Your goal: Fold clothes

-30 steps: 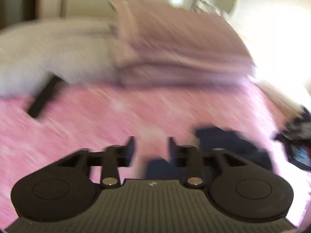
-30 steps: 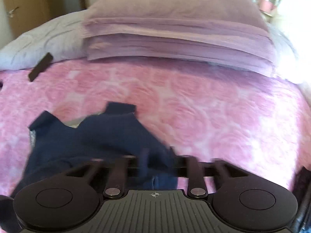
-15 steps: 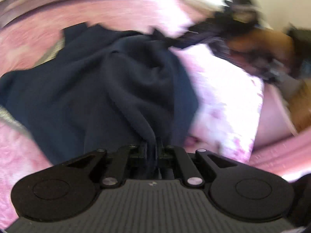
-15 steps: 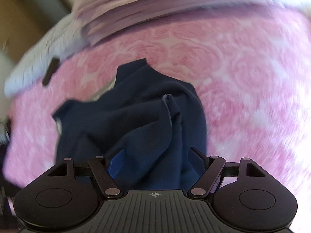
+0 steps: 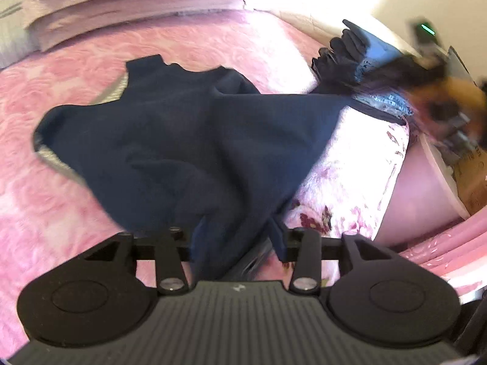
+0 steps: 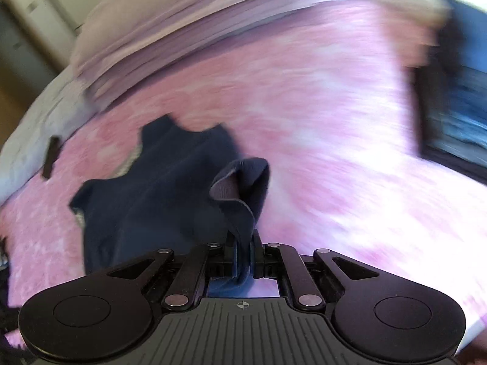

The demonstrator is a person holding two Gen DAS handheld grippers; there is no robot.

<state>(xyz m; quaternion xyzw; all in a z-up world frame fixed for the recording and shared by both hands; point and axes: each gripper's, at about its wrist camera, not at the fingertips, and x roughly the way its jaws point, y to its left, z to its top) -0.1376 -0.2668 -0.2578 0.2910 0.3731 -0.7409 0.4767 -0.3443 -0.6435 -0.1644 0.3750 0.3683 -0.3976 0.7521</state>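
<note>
A navy blue garment (image 5: 188, 127) lies crumpled on the pink bedspread (image 5: 45, 213). Its near part runs up between the fingers of my left gripper (image 5: 234, 240), whose jaws are opening and stand apart with the cloth bunched between them. Its far right corner stretches taut towards a blurred hand (image 5: 450, 103). In the right wrist view my right gripper (image 6: 242, 255) is shut on an edge of the garment (image 6: 158, 194). A fold showing a paler inside stands up just above the pads.
A stack of folded lilac bedding (image 5: 121, 3) (image 6: 182, 30) lies at the head of the bed. A small flat black object (image 6: 51, 158) rests near the pale pillow on the left. A floral pink cloth (image 5: 350, 182) hangs at the bed's right edge. A dark framed shape (image 6: 456, 106) is at far right.
The left gripper's fingers, pinched together on the fabric half a second ago, now stand apart. The right gripper, wide open around the cloth before, has shut on an edge and pulled it out.
</note>
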